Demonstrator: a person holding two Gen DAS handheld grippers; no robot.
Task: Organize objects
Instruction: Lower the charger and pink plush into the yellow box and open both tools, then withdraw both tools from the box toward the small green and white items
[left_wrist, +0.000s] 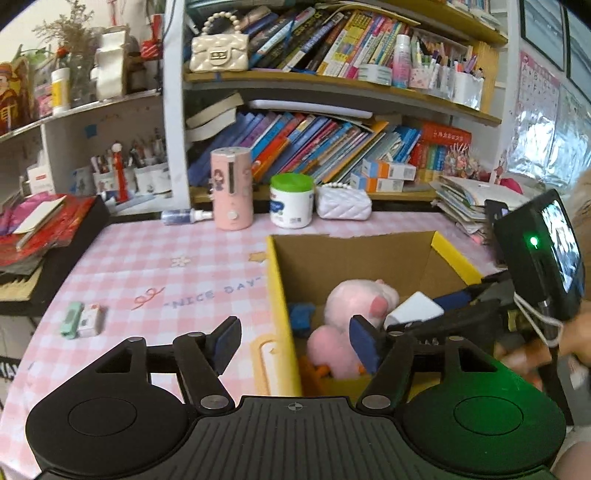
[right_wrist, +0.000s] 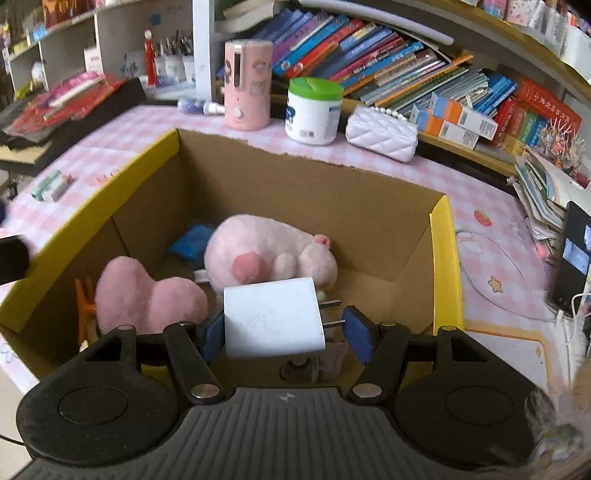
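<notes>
A cardboard box with yellow rims sits on the pink checked table. Inside lie a pink plush animal, a pink plush heart, a blue item and something orange. My right gripper is over the box's near side, jaws wide apart. A white charger plug lies between its fingers against the left pad, clear of the right pad. My left gripper is open and empty above the box's left wall.
Two small boxes, green and white, lie at the table's left. A pink cylinder, a green-lidded tub, a white quilted purse and a spray bottle stand at the back. Bookshelves rise behind. A phone stands at right.
</notes>
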